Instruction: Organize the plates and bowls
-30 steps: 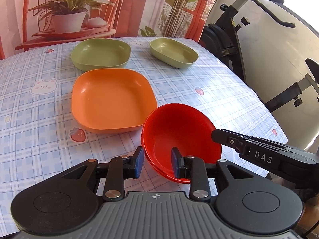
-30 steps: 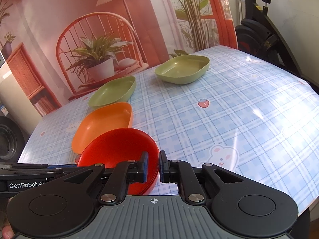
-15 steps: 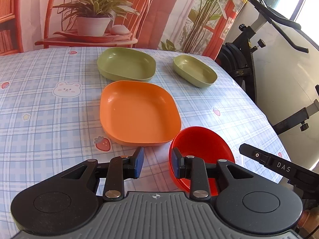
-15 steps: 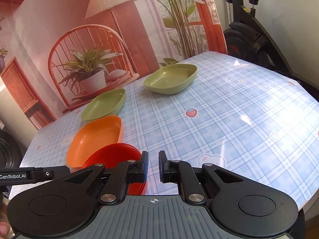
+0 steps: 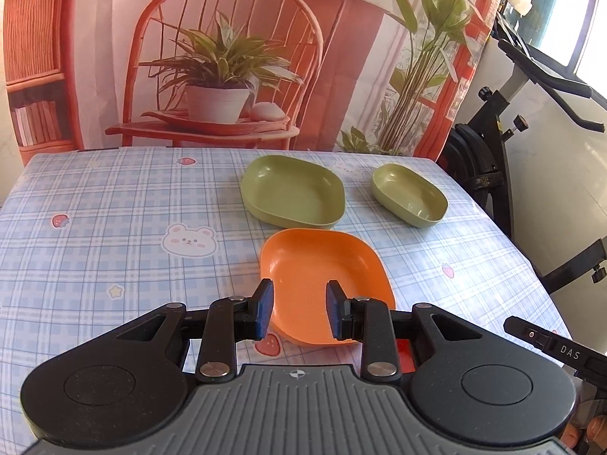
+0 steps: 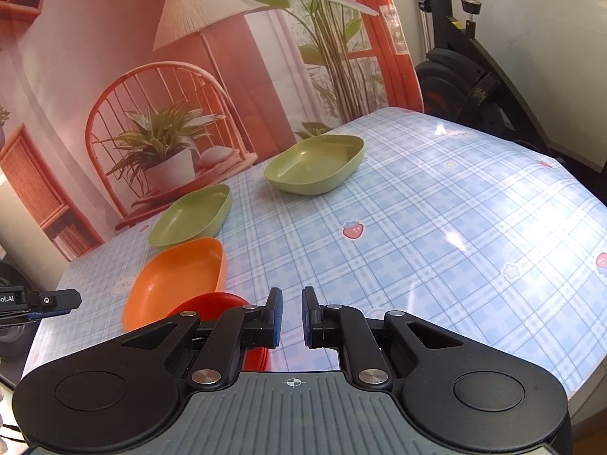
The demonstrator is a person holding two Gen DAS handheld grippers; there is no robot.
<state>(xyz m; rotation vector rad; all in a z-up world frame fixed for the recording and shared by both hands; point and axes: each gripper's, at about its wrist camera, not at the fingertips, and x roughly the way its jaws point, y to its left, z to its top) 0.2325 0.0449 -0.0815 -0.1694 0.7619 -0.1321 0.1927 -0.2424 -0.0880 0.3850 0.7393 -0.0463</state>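
Four dishes sit on the checked tablecloth point(image 5: 114, 204). An orange plate point(image 5: 322, 276) lies just beyond my left gripper point(image 5: 299, 309), which hovers open and empty above its near edge. Behind it are a green plate point(image 5: 294, 195) and a green bowl point(image 5: 409, 199). Only a sliver of the red bowl point(image 5: 404, 352) shows under the left gripper's right arm. In the right wrist view the red bowl point(image 6: 212, 303) rests beside the orange plate point(image 6: 178, 284), just left of my right gripper point(image 6: 292, 318). That gripper's jaws stand a narrow gap apart with nothing between them.
A printed backdrop point(image 5: 227, 57) with a chair and plant hangs at the table's far edge. An exercise bike point(image 5: 493, 144) stands off the right side. The table edge point(image 6: 592, 352) drops away to the right. The left gripper's side point(image 6: 41, 301) shows at the left.
My left gripper has drawn back and risen, so the red bowl slid from between its fingers to under its body. The right gripper has backed off slightly. Both openings look unchanged.
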